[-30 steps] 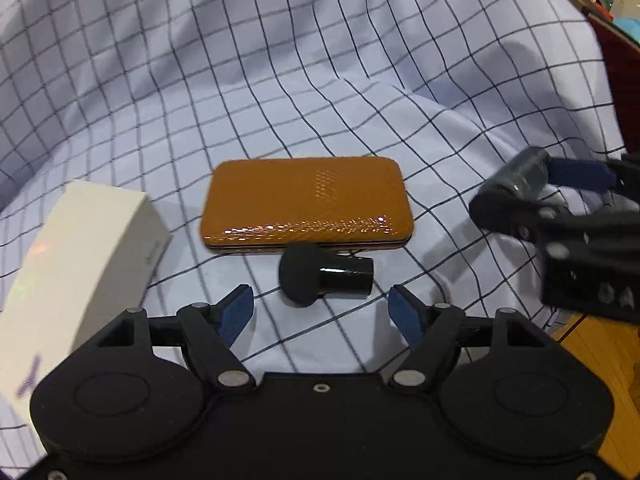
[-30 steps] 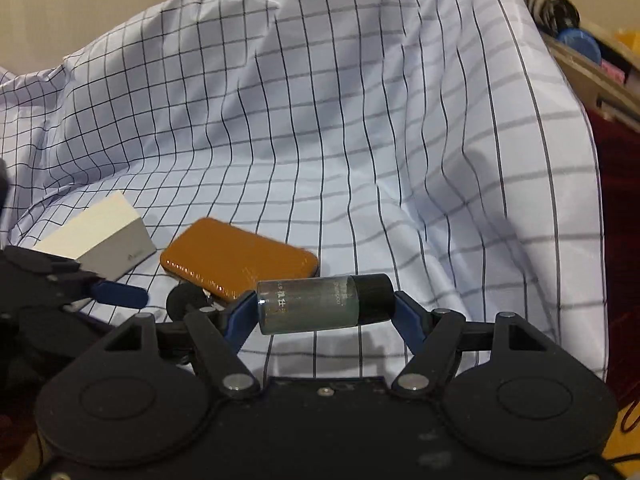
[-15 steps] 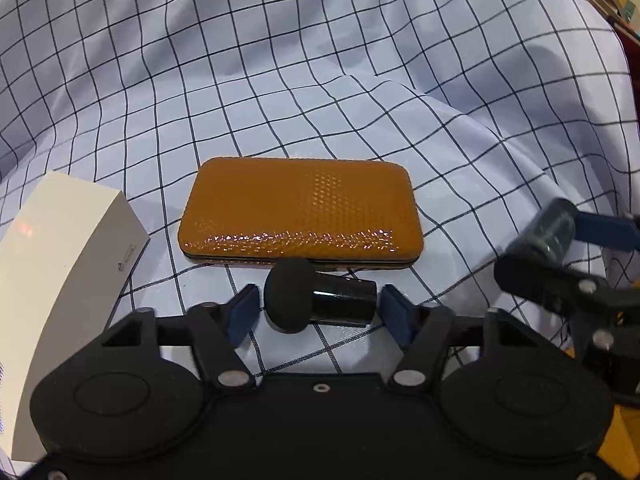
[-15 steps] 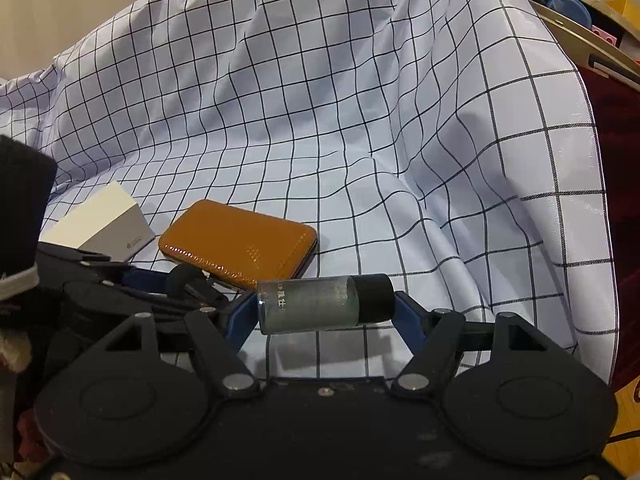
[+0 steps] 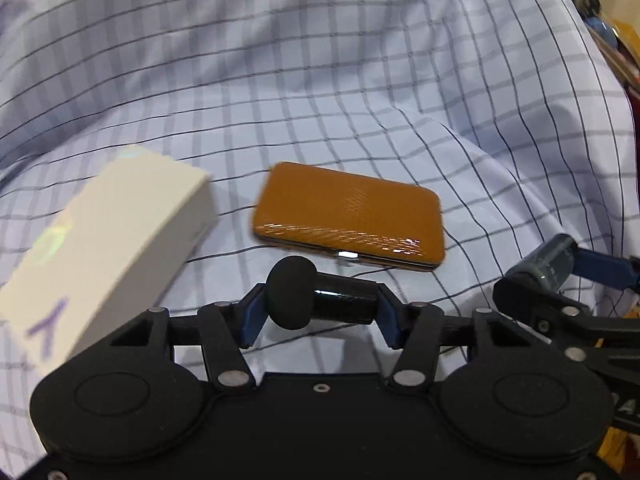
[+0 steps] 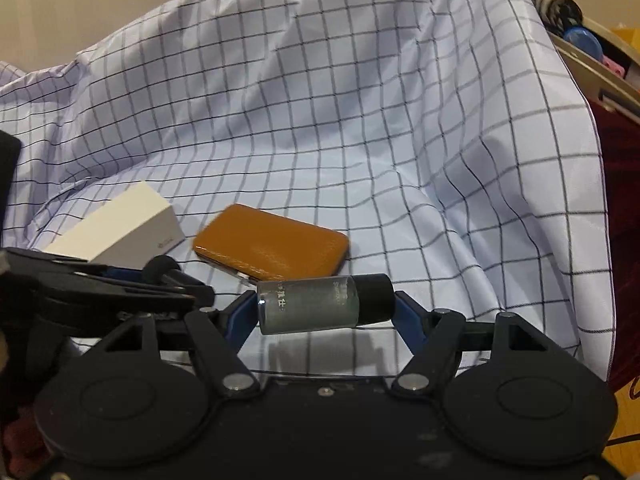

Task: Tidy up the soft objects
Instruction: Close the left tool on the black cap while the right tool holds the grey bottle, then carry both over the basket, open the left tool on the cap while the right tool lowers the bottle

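My left gripper (image 5: 318, 314) is shut on a small black brush with a rounded foam head (image 5: 292, 298), held sideways above the checked cloth (image 5: 320, 80). My right gripper (image 6: 324, 312) is shut on a small grey-green glass bottle with a black cap (image 6: 320, 304), held sideways. That bottle also shows at the right of the left wrist view (image 5: 550, 264). An orange case (image 5: 352, 216) lies flat on the cloth just beyond the brush, also in the right wrist view (image 6: 272, 244). The left gripper shows at the left of the right wrist view (image 6: 160, 280).
A white box (image 5: 100, 248) lies on the cloth left of the orange case, also in the right wrist view (image 6: 120, 232). A shelf with small items (image 6: 580, 40) stands at the far right. Dark red fabric (image 6: 620, 200) hangs beside the cloth's right edge.
My left gripper closed on the black brush and lifted it off the cloth. The right gripper keeps holding the bottle and has shifted little.
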`<state>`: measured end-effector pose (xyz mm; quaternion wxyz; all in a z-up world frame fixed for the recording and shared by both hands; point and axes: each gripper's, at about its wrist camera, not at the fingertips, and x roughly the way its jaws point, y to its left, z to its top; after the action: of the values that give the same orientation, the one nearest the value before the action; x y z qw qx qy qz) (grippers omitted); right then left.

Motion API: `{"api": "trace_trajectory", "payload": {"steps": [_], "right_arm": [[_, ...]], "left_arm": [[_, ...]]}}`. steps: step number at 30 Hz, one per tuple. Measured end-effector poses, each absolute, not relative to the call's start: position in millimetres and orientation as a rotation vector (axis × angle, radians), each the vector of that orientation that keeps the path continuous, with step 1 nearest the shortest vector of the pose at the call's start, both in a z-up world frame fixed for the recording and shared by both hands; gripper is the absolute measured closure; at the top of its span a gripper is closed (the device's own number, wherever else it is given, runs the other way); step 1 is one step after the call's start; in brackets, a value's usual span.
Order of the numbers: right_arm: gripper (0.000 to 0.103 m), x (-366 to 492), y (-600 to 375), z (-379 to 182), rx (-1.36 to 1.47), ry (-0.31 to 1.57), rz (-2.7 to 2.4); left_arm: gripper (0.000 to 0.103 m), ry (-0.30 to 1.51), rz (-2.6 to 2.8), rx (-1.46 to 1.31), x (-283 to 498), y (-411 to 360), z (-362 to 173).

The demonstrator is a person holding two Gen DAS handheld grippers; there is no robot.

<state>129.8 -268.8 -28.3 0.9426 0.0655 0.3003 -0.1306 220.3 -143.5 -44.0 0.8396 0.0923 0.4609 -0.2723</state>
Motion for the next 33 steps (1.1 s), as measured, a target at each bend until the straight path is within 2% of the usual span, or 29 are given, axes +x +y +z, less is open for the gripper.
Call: {"api": "trace_trajectory", "payload": {"steps": [12, 33], "right_arm": [[0.032, 101, -209, -8, 0.073, 0.561, -0.160], [0.032, -1, -191, -1, 0.135, 0.474, -0.149]], "left_arm": [[0.050, 0.942, -0.405, 0.103, 181, -71, -1], [0.049, 0.915, -0.305, -0.021, 85, -22, 9]]}}
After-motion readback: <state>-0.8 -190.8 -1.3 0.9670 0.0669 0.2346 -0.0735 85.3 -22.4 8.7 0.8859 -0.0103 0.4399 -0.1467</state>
